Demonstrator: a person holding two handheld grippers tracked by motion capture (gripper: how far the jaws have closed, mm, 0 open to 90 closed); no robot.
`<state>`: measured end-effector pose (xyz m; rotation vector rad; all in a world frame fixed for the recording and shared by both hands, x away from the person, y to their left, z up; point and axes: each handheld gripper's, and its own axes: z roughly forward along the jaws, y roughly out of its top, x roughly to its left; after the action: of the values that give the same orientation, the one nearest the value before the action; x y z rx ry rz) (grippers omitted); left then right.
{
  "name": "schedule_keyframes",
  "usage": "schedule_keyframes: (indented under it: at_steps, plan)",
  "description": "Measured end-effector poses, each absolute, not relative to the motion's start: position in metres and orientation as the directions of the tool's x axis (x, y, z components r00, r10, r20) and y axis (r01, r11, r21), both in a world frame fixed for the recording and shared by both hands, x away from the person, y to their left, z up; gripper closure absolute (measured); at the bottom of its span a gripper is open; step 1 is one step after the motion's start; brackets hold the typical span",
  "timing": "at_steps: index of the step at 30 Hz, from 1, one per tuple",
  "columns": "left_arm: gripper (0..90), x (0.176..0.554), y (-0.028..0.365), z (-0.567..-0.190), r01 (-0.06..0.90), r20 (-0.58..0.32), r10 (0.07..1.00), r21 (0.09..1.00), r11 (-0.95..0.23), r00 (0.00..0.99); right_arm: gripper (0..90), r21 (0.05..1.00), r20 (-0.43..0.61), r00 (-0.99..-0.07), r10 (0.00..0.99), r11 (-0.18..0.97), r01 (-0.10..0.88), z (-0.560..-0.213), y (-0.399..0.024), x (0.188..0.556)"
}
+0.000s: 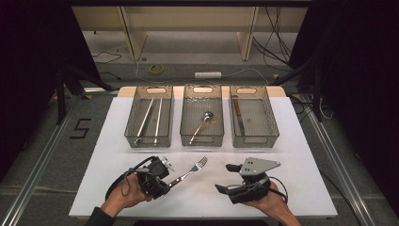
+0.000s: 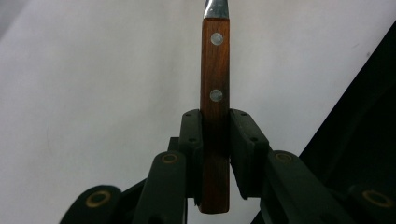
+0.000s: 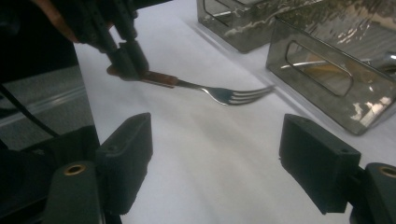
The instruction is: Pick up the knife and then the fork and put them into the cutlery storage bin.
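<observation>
Left gripper (image 2: 215, 154) pinching fork (image 1: 189, 171) by its wooden handle, tines cut off in left gripper view, fork seemingly lifted over table (image 1: 301, 141), right gripper (image 3: 224, 158) spread, pointing left, hand low.

You have three clear bins (image 1: 202, 134) in a row along the far edge of the white table (image 1: 301, 179). You have one fork (image 1: 189, 172) near the table's front edge. The left bin holds what look like two long metal utensils (image 1: 151, 120), the middle one spoon (image 1: 201, 125), the right one knife (image 1: 237, 115). Two grippers: left gripper (image 1: 165, 184), right gripper (image 1: 226, 179).
</observation>
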<state>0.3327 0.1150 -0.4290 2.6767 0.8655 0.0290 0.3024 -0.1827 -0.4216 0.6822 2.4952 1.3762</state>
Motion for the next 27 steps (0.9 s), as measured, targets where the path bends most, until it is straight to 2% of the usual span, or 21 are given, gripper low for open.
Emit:
schedule_keyframes:
  at_steps: [14, 27]
  plan:
    - [75.4, 0.34, 0.086, -0.419, 0.515, -0.089, 0.513, 0.299, -0.803, 0.853, 27.0, 0.813, -0.058, -0.902, 0.428, 0.545, 0.206, -0.428, -0.154, 0.293]
    - [75.4, 0.341, 0.063, -0.416, 0.474, -0.115, 0.461, 0.286, -0.833, 0.88, 31.0, 0.744, -0.259, -0.901, 0.349, 0.667, 0.044, -0.439, -0.128, 0.287]
